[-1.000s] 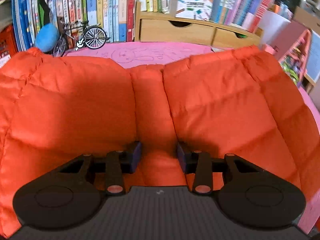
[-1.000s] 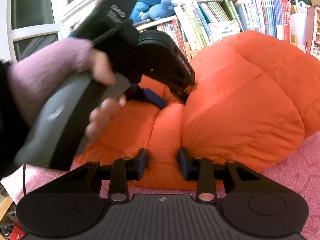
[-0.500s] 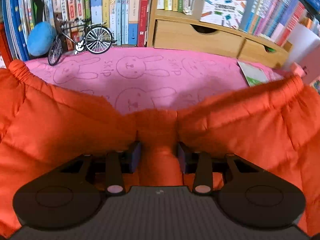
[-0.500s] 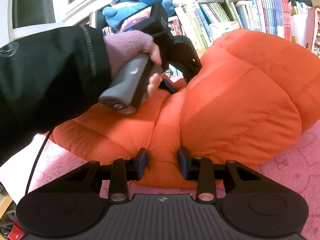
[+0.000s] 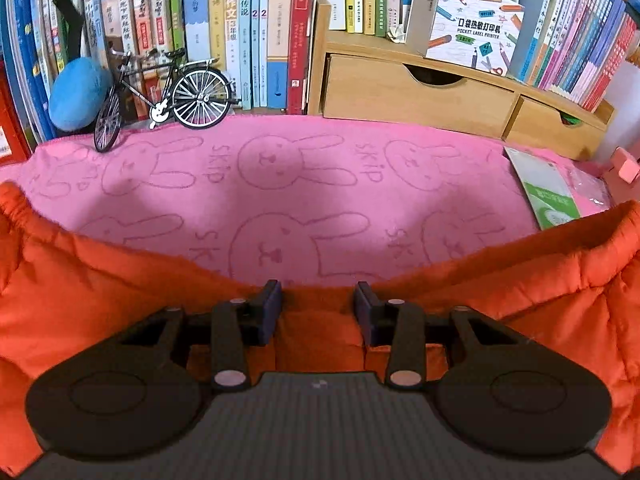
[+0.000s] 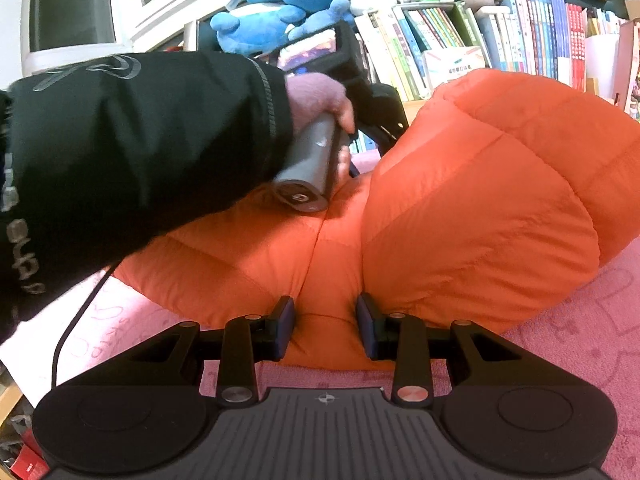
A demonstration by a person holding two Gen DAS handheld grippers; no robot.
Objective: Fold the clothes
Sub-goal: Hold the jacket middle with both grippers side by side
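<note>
We're mid-fold: both tongs, left gripper (image 5: 318, 304) and right gripper (image 6: 325, 326), pinch the puffy orange quilted jacket (image 6: 460, 208), which bulges unflattened ahead of them.

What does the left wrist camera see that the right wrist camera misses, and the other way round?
Only the left wrist view shows the toy bicycle, the wooden drawers and the left gripper pinching the jacket's edge. Only the right wrist view shows the person's hand, black sleeve, blue plush toys and the right gripper, also clamped on a fold. Both show the orange jacket, pink blanket and books.
</note>
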